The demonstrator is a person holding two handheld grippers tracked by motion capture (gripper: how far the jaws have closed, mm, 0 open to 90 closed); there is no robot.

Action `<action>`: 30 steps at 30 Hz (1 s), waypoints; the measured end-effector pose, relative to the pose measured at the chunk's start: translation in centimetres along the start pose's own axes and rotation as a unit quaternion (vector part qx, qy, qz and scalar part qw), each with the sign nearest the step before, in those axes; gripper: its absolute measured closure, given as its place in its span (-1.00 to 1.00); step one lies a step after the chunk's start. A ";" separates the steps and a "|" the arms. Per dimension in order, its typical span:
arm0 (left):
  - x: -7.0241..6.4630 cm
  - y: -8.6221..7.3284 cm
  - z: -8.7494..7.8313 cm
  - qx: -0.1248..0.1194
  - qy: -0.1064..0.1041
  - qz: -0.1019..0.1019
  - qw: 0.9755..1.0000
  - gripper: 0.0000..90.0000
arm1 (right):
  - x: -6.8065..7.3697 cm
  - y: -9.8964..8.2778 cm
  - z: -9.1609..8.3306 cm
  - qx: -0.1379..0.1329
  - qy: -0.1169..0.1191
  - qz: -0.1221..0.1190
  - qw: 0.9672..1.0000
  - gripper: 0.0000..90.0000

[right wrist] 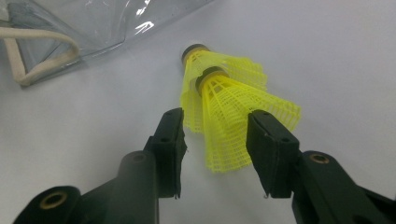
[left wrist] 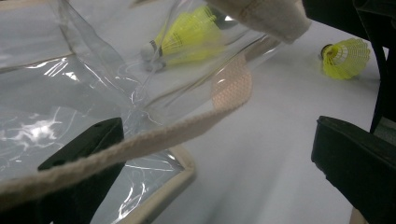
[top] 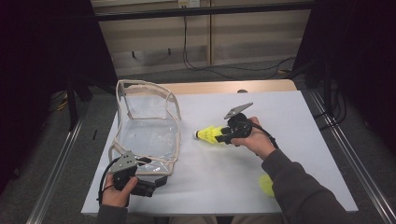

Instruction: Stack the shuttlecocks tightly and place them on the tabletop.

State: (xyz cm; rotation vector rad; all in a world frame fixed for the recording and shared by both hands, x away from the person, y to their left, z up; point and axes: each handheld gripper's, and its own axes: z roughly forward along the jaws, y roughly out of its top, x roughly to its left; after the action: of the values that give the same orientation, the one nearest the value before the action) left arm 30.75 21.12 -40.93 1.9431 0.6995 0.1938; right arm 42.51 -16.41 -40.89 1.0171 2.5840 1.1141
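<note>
White counter below: your right gripper (right wrist: 215,140) jaws stand apart around the stacked shuttlecocks (right wrist: 224,98); the left gripper (left wrist: 210,154) jaws stand apart at the bag (left wrist: 70,84) rim. Next, close and carry them bagward.

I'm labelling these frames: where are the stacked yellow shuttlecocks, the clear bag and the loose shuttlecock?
stacked yellow shuttlecocks (right wrist: 229,100), right gripper view, on the mesh skirt.
clear bag (top: 148,130), high view, on its clear plastic side.
loose shuttlecock (left wrist: 346,57), left gripper view, on its yellow skirt.
</note>
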 end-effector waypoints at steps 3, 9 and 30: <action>0.0 0.0 0.0 0.000 0.000 0.000 1.000 -0.93 | -0.1 -0.1 -0.1 0.000 -0.001 0.000 1.000 0.25; 0.0 0.0 0.0 0.000 0.000 0.000 1.000 -0.93 | -0.2 -0.3 -0.4 -0.002 -0.005 0.004 1.000 0.15; 0.0 0.0 0.0 -0.001 0.000 -0.001 1.000 -0.93 | 0.1 -0.9 -2.4 -0.029 -0.014 0.016 0.999 -0.35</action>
State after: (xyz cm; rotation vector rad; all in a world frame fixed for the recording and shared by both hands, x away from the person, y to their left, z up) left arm 30.74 21.10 -40.93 1.9412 0.7007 0.1933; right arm 41.03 -18.25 -39.81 1.0567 2.5074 1.1678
